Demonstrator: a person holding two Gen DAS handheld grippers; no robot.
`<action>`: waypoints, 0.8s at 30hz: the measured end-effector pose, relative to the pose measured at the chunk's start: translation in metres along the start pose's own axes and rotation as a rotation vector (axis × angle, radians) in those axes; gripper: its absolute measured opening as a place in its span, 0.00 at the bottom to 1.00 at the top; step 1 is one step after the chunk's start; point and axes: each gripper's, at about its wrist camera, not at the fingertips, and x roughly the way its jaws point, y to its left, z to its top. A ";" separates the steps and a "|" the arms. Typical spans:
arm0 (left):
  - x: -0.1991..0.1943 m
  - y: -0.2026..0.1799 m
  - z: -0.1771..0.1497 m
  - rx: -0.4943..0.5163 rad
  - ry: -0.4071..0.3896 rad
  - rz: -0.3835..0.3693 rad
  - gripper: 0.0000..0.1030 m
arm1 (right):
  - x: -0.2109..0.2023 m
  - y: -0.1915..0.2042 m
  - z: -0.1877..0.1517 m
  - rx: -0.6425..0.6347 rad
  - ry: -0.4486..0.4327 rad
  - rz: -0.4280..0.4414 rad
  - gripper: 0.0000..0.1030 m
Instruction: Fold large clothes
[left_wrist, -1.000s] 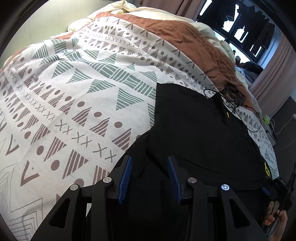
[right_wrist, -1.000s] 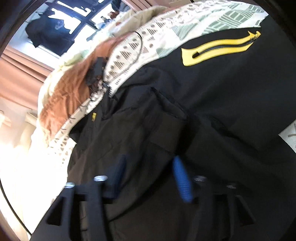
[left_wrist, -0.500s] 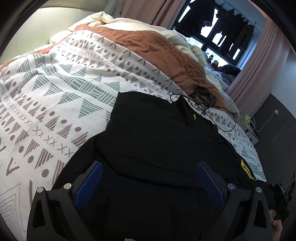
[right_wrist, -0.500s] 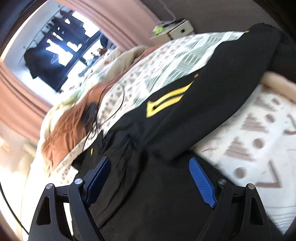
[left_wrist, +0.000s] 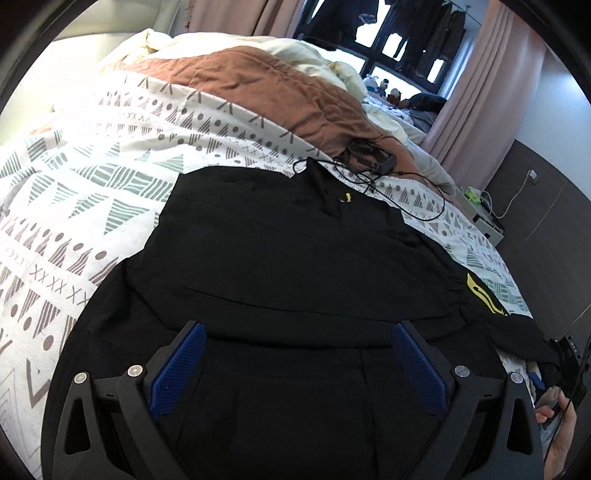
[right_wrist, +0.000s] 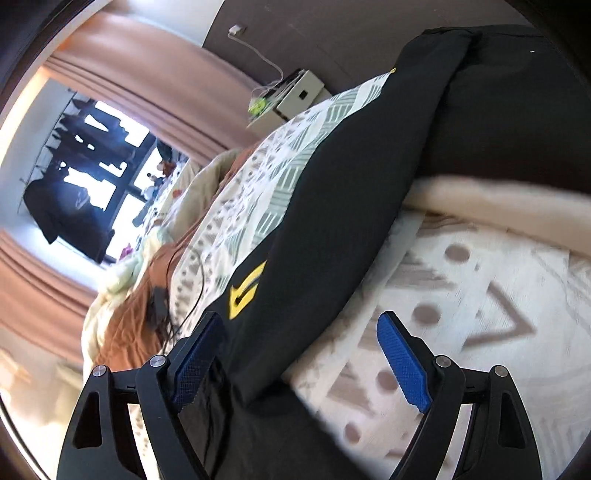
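Note:
A large black garment (left_wrist: 295, 266) lies spread on the patterned bed cover, with one part folded over the body and a yellow mark (left_wrist: 484, 295) on its right sleeve. My left gripper (left_wrist: 299, 362) is open and empty, held above the garment's near part. My right gripper (right_wrist: 299, 354) is open and empty, above the black sleeve (right_wrist: 332, 206) with the yellow mark (right_wrist: 245, 291); the sleeve runs off over the bed's edge.
The bed cover (left_wrist: 92, 177) is white with grey and green shapes. A brown blanket (left_wrist: 266, 92) and cream bedding lie at the far end. A black cable with a charger (left_wrist: 373, 162) lies by the garment's collar. A white box (right_wrist: 295, 96) stands beside the bed.
Both grippers have opened wide and let go of the garment, then pulled back and up. The right gripper has swung to the right over the sleeve.

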 end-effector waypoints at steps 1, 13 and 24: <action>0.003 0.003 0.000 -0.011 0.005 0.005 0.98 | 0.003 -0.003 0.003 0.003 -0.007 -0.002 0.82; 0.017 0.044 0.002 -0.128 0.025 0.059 0.98 | 0.038 -0.034 0.047 0.015 -0.044 -0.023 0.19; 0.022 0.040 -0.003 -0.094 0.051 0.071 0.98 | 0.007 0.016 0.048 -0.066 -0.081 0.159 0.05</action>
